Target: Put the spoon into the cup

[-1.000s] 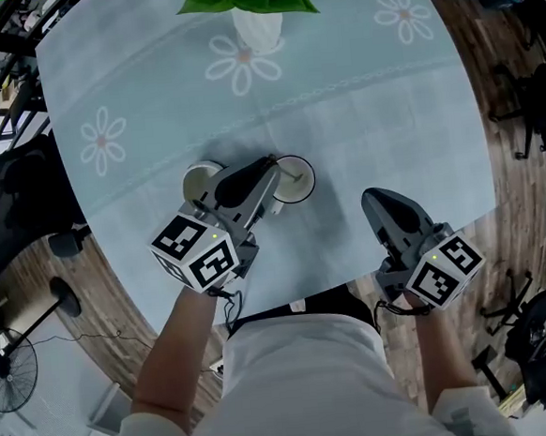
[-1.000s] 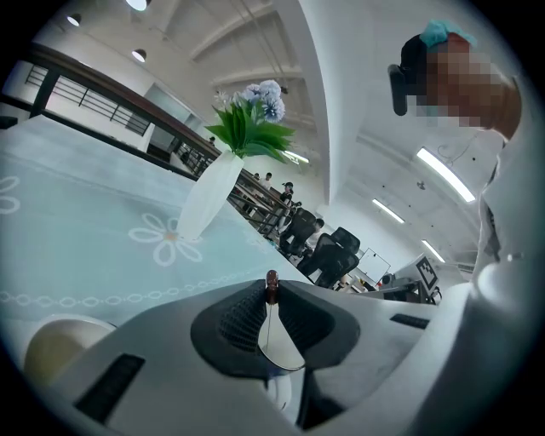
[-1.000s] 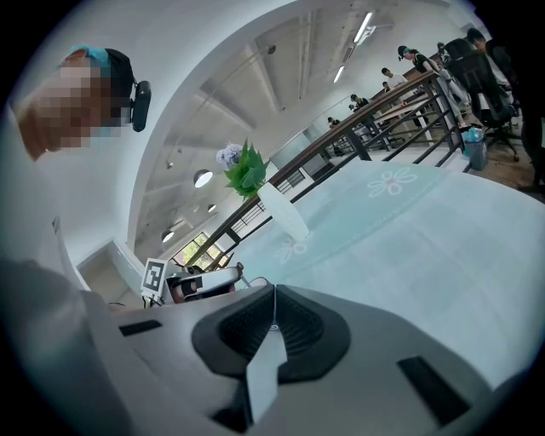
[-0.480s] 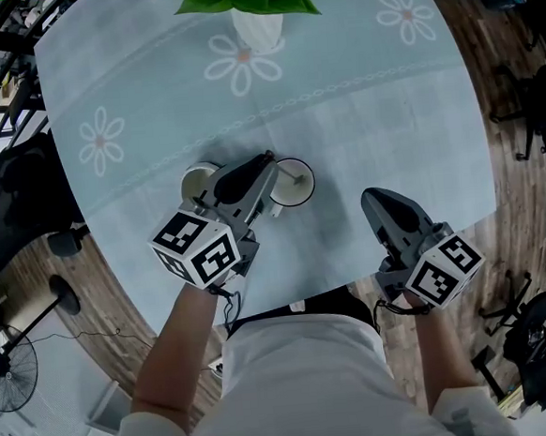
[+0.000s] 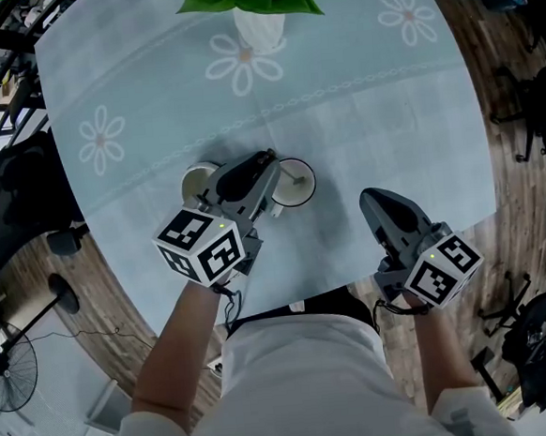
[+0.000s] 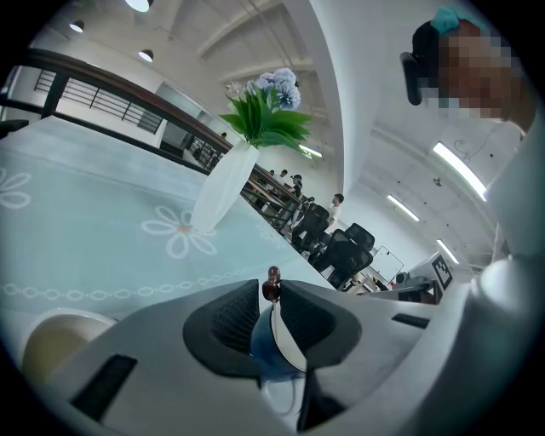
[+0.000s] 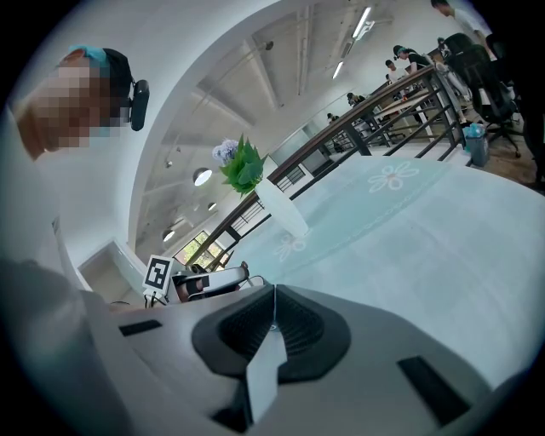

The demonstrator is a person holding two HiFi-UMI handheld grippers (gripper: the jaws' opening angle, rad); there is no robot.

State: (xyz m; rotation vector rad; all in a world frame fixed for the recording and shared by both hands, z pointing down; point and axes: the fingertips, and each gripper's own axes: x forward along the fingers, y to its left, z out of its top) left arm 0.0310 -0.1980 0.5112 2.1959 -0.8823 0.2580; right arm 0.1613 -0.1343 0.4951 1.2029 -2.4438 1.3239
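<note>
A white cup [image 5: 301, 189] stands on the light blue tablecloth, just right of my left gripper [image 5: 268, 158], whose body covers the cup's left rim. That left gripper [image 6: 272, 289] is shut on a metal spoon [image 6: 286, 337]. The spoon stands steeply between the pads, and its brown knobbed end [image 6: 272, 274] pokes out above the jaw tips. The spoon's lower part drops out of sight under the jaws. My right gripper [image 5: 378, 198] rests apart near the table's front right edge. In its own view the right gripper [image 7: 274, 295] is shut with nothing in it.
A cream round dish or cup [image 5: 196, 183] sits left of the left gripper, and it shows again as a dish [image 6: 53, 344]. A white vase [image 5: 258, 27] with green leaves stands at the table's far side. The table edge [image 5: 289, 300] runs close to the person's body.
The left gripper has edged slightly to the right and turned a little with the spoon in it. The right gripper has kept still.
</note>
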